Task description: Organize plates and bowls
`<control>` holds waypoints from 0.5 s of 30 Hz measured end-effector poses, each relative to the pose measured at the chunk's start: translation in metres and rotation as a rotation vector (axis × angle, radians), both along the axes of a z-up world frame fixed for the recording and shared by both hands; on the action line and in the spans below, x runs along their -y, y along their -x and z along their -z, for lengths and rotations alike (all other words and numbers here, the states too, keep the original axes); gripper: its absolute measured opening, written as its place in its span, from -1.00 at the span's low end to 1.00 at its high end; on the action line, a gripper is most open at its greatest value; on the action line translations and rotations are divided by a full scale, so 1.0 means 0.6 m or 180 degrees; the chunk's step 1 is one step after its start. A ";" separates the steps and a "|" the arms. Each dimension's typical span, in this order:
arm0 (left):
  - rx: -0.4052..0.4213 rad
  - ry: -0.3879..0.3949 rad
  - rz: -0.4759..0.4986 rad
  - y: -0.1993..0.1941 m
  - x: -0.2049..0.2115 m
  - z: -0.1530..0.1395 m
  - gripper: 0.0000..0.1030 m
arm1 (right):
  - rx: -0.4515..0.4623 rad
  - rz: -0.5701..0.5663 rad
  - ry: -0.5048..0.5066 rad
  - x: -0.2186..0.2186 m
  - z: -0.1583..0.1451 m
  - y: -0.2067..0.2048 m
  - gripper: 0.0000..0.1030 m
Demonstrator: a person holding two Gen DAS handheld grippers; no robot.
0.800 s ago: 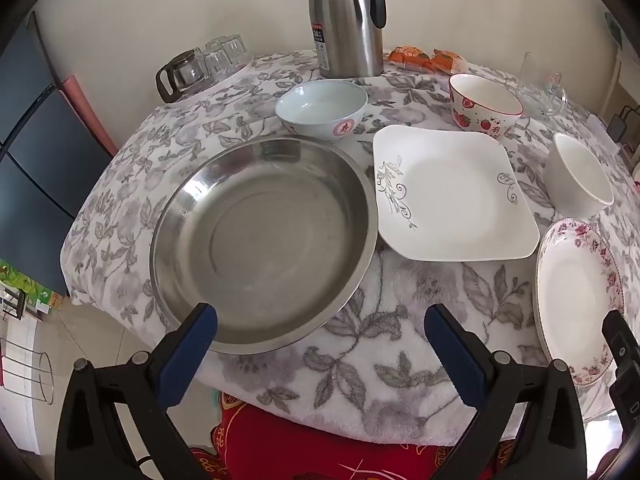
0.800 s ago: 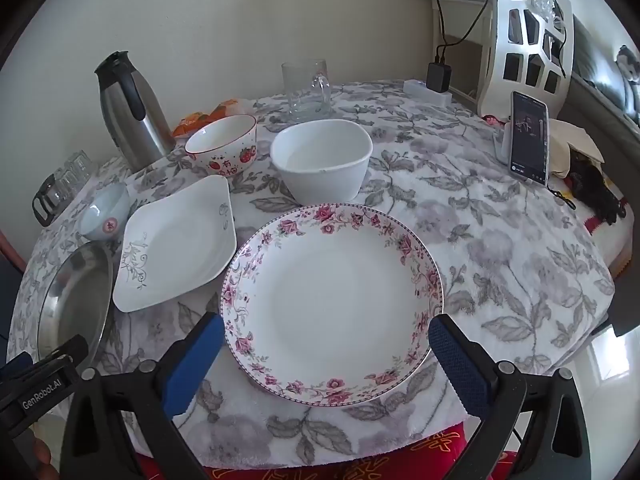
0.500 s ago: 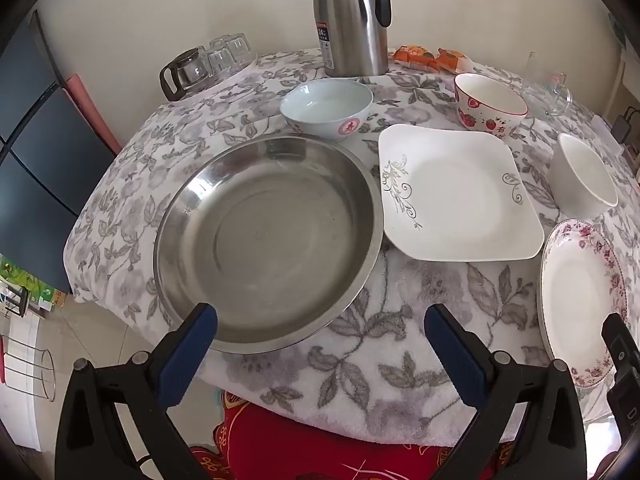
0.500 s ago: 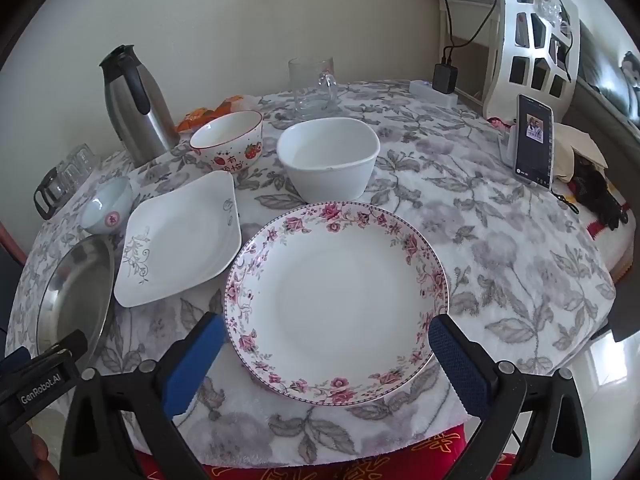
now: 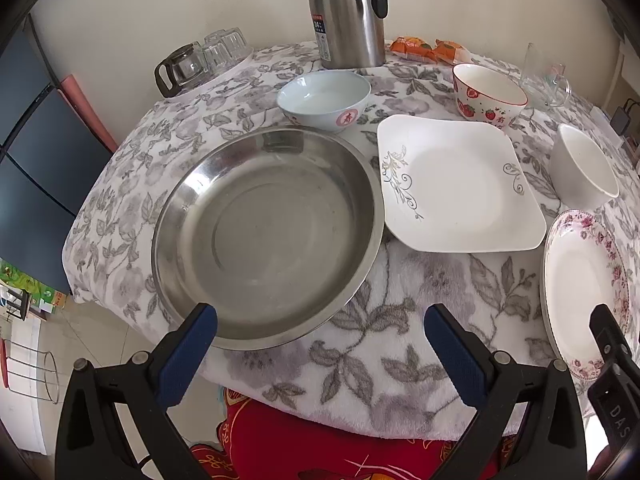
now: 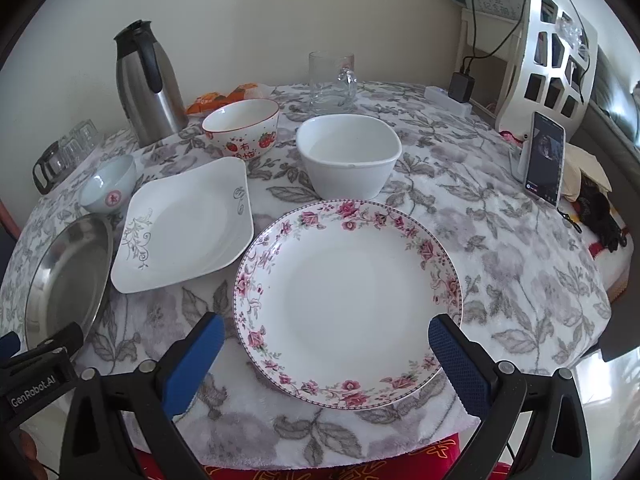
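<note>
Plain cream wall [image 5: 160, 4] behind round table [image 6: 520, 240], unmarked. Table covered with grey floral plush cloth; red patterned fabric [image 5: 320, 448] below near edge. Pale tiled floor [image 5: 92, 340] at left; wire rack [image 5: 30, 372] standing on it. Dark panelled cabinet [image 5: 36, 168] against left wall. White cut-out shelf unit [image 6: 552, 48] at right, charger cable [image 6: 480, 20] hanging beside it. Daylight even, soft.
</note>
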State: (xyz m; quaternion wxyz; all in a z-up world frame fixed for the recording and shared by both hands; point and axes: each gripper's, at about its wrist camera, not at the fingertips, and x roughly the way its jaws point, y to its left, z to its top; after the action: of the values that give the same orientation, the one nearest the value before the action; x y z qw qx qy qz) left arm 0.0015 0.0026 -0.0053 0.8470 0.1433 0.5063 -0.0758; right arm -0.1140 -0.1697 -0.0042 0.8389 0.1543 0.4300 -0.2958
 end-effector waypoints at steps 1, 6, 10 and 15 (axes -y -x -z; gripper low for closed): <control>-0.0004 0.0000 0.0003 0.000 0.000 0.000 1.00 | -0.0007 -0.0009 0.0006 -0.002 0.000 -0.002 1.00; -0.0017 0.0011 -0.0014 -0.002 -0.004 0.001 1.00 | -0.0024 -0.0057 0.0022 -0.007 0.001 -0.005 1.00; -0.0032 0.0004 -0.0035 -0.004 -0.004 0.001 1.00 | -0.0039 -0.0099 0.0039 -0.012 0.001 -0.009 1.00; -0.0029 0.0000 -0.0033 -0.004 -0.005 0.002 1.00 | -0.0059 -0.0104 0.0034 -0.011 0.002 -0.010 1.00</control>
State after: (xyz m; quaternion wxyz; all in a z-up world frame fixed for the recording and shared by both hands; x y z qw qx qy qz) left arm 0.0036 0.0056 -0.0064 0.8451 0.1403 0.5109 -0.0720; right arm -0.1079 -0.1632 -0.0055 0.8405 0.1400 0.4386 -0.2857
